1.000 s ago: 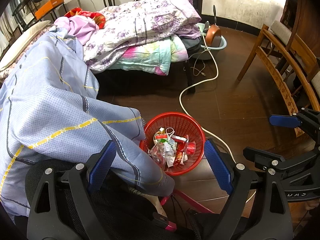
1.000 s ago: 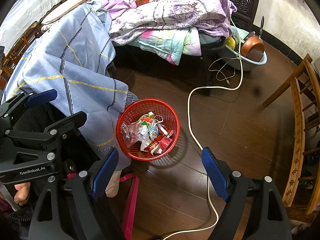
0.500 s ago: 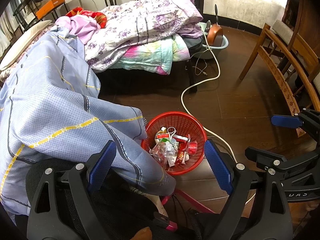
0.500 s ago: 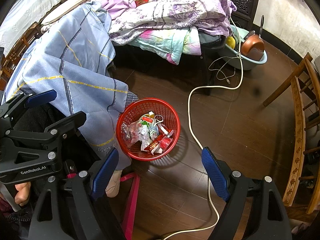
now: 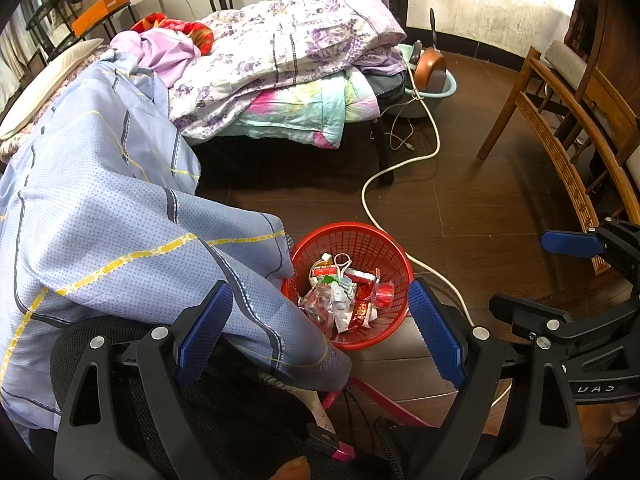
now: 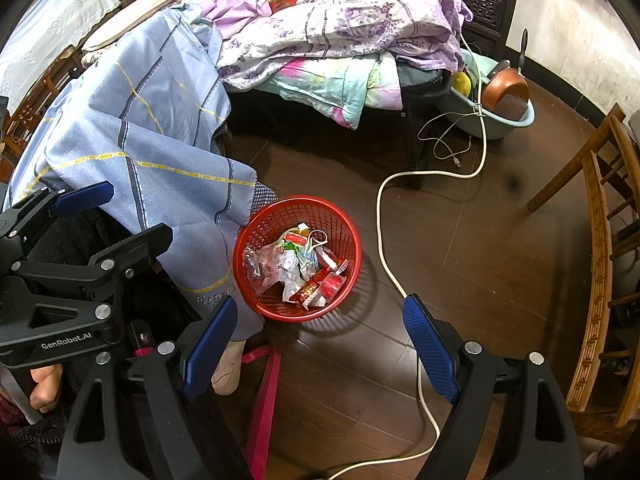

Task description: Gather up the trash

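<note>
Two wide grippers, red basket (image 6: 297,258) of wrappers, blue sheet (image 6: 160,152) overhanging.

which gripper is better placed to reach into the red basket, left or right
Right, probably. The right gripper has bare floor up to the red basket; the left gripper has the blue sheet draped by its near finger.

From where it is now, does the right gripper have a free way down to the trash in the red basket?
Probably yes. The right gripper is open and empty, the basket is uncovered, and bare floor lies between. The blue sheet hangs only at its left rim.
</note>
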### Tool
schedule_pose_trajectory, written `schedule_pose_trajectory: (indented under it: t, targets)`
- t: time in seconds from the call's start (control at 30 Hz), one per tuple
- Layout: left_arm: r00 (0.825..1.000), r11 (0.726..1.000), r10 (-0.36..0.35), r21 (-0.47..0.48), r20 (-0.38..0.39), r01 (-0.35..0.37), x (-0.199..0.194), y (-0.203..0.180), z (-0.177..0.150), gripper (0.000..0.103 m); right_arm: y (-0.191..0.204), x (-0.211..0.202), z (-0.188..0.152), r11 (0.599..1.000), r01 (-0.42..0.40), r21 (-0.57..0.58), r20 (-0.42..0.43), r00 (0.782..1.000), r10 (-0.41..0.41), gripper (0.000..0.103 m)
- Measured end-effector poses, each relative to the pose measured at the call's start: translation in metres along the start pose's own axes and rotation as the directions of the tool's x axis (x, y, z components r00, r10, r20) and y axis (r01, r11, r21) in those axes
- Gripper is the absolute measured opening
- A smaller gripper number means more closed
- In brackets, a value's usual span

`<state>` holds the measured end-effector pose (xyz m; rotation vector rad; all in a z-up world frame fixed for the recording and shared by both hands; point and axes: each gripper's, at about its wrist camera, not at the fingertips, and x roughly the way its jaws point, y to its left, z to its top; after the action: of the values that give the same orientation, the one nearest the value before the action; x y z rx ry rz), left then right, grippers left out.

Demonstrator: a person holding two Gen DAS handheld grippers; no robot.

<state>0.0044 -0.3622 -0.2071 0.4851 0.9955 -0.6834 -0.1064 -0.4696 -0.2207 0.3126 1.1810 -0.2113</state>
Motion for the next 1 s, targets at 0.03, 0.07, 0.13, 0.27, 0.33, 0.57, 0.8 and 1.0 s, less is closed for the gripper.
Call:
schedule_pose_trajectory:
  t: [0.03, 0.07, 0.13, 0.27, 0.33, 0.57, 0.8, 1.0]
  targets:
    - [1.000, 1.000, 0.000, 0.000, 0.000, 0.000, 0.0004, -0.0003, 0.0005, 0.086, -0.0001, 0.0000, 0.0000, 1.000, 0.000, 0.000, 0.000, 1.000, 0.000, 0.083]
    - [1.000, 1.000, 0.000, 0.000, -0.001, 0.000, 0.0004, -0.0003, 0.0001, 0.086, 0.0014, 0.0003, -0.0001, 1.000, 0.000, 0.000, 0.001, 1.000, 0.000, 0.083]
    - [1.000, 1.000, 0.000, 0.000, 0.000, 0.000, 0.0005, -0.0003, 0.0007, 0.086, -0.0007, 0.0001, 0.0003, 1.000, 0.000, 0.000, 0.000, 1.000, 0.000, 0.083]
    - [1.000, 1.000, -0.003, 0.001, -0.003, 0.003, 0.0005, -0.0001, 0.0006, 0.086, -0.0014, 0.0006, -0.0001, 1.000, -0.002, 0.003, 0.001, 1.000, 0.002, 0.083]
    - [1.000, 1.000, -0.004, 0.000, -0.004, 0.004, 0.0005, -0.0010, -0.0003, 0.086, -0.0019, 0.0013, -0.0006, 1.000, -0.004, 0.008, 0.001, 1.000, 0.004, 0.083]
    - [1.000, 1.000, -0.004, 0.001, -0.006, 0.004, 0.0005, -0.0004, -0.0003, 0.086, -0.0034, 0.0020, -0.0007, 1.000, -0.010, 0.011, -0.002, 1.000, 0.010, 0.083]
    - [1.000, 1.000, -0.005, -0.002, -0.006, 0.005, 0.0012, -0.0017, -0.0032, 0.089, -0.0049, 0.0031, 0.0008, 1.000, -0.013, 0.011, -0.004, 1.000, 0.013, 0.083]
    - [1.000, 1.000, -0.004, -0.001, -0.007, 0.004, 0.0022, -0.0014, -0.0016, 0.089, -0.0050, 0.0029, 0.0007, 1.000, -0.014, 0.010, -0.003, 1.000, 0.014, 0.083]
